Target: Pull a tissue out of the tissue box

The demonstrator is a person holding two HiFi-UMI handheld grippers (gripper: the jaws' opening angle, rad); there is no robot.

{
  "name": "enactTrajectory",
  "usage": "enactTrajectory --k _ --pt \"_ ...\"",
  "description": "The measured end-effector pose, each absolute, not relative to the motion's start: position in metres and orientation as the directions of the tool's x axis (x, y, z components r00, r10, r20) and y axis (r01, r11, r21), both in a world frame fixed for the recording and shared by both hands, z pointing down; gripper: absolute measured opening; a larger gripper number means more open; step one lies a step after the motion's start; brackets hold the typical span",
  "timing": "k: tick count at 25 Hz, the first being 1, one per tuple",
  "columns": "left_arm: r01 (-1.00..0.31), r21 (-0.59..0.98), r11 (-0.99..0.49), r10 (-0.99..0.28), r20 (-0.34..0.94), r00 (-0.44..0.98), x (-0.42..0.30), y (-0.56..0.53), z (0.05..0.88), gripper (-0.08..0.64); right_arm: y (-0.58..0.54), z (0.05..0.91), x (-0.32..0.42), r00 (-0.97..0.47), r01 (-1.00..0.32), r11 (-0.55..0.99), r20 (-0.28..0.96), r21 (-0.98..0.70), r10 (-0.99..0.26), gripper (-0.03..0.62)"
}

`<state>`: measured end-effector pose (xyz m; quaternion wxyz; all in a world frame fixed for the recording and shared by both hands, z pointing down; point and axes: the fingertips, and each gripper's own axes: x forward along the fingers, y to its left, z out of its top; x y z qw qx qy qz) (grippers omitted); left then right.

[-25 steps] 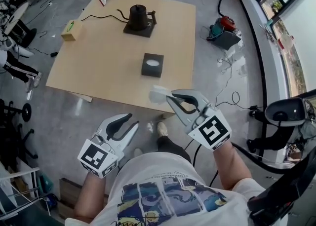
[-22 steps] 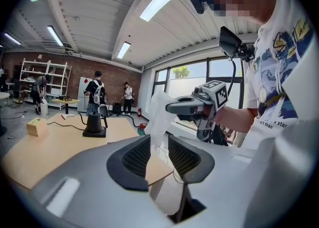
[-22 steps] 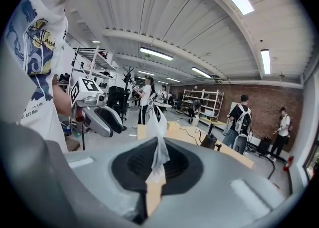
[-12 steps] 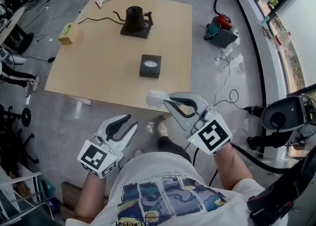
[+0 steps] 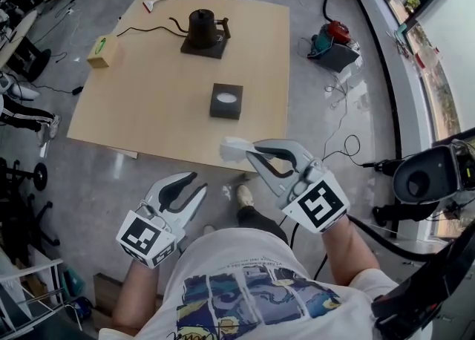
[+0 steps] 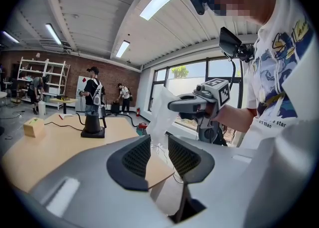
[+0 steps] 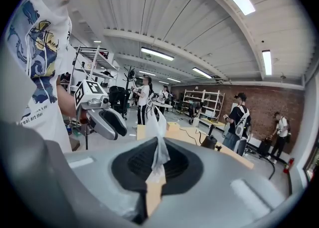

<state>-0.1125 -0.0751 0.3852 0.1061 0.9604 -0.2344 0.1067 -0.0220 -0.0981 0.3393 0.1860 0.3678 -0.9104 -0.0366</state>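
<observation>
Jaws of the right gripper (image 5: 251, 150) are closed on a white tissue (image 5: 233, 147), which hangs free beyond the table edge, fully out of the black tissue box (image 5: 226, 99). Jaws of the left gripper (image 5: 199, 181) stand apart with nothing between them. The box sits well apart on the wooden table (image 5: 133, 101), near a dark kettle (image 5: 205, 27). Over the last second both grippers have kept still and the tissue stays clamped; the pull appears complete.
</observation>
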Motion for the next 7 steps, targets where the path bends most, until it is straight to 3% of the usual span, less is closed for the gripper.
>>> enactTrajectory --k 7 --pt "-0.467 0.143 -0.873 -0.423 0.257 0.869 -0.1017 -0.0781 0.3878 0.114 -0.1005 0.3405 -0.0119 -0.667 -0.65 0.734 0.315 0.198 -0.675 0.003"
